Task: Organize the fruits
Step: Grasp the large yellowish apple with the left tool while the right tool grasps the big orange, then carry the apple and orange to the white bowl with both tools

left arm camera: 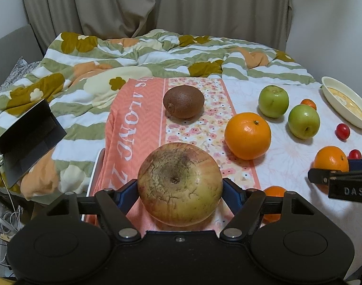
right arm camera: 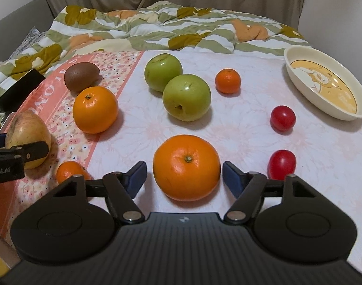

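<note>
my left tongs (left arm camera: 179, 187) are clamped on the big russet apple (left arm camera: 179, 185), blue pads pressed to its widest girth on both sides, stem end facing the camera. it sits low on the pink cloth (left arm camera: 133, 128) spread over the bed, and i cannot tell whether it is lifted yet. i judge it heavy, firm and rough-skinned, so it should not slip, though too hard a squeeze would bruise it.

my right tongs (right arm camera: 184, 178) straddle the large orange (right arm camera: 186, 167) on the pale part of the cloth. the right pad (right arm camera: 232, 178) looks to touch the peel, while the left one stands just clear, so nothing is gripped yet. the orange looks dense, with waxy, slightly springy peel; i would take it across the middle, stem up, so it cannot roll out.

the cream dish (right arm camera: 297, 76) lies well apart at far right, empty.
</note>
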